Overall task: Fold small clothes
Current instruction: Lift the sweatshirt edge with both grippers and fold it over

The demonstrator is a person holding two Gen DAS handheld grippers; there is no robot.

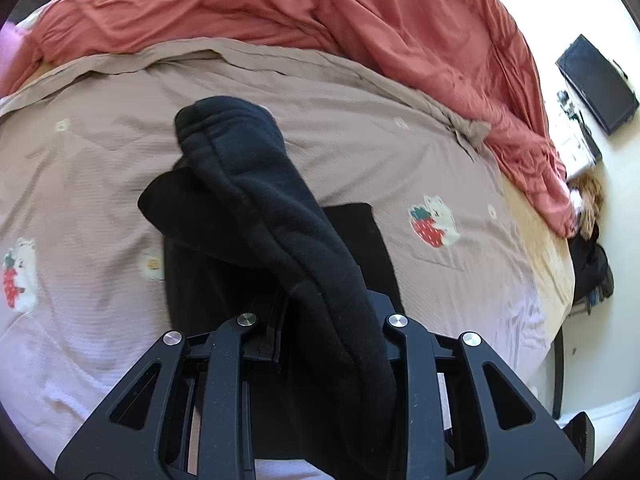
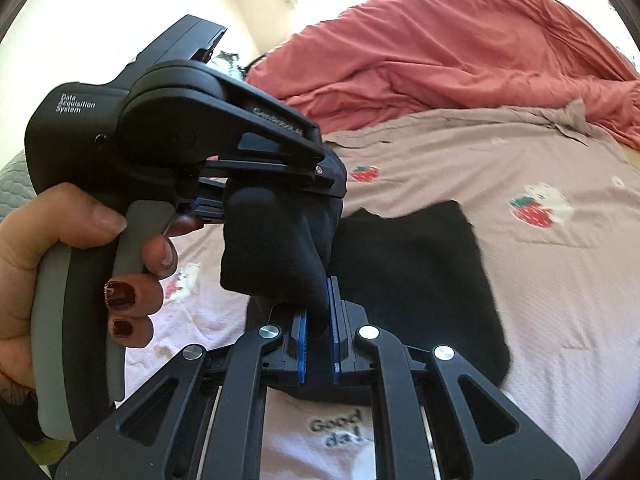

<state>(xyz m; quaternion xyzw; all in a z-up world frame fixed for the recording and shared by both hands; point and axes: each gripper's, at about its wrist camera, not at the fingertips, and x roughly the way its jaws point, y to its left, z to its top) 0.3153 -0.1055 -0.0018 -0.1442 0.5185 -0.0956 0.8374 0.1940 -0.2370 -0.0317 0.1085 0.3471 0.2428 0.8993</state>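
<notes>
Both claws, the left gripper (image 2: 280,196) and right gripper (image 2: 318,340), clench the black garment (image 1: 264,200) above the bedspread (image 1: 400,160), mid-fold; next it probably needs laying flat.

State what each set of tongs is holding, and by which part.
Both grip the same black sock, lifted above the black garment on the bed. The left tongs pinch one end; the right tongs pinch the other, narrow end.

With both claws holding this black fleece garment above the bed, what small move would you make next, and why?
Probably lower both claws together and lay the black fleece garment flat on the beige strawberry-print bedspread. The left claw and right claw each pinch a bunched part, so it hangs crumpled and cannot be folded yet.
</notes>
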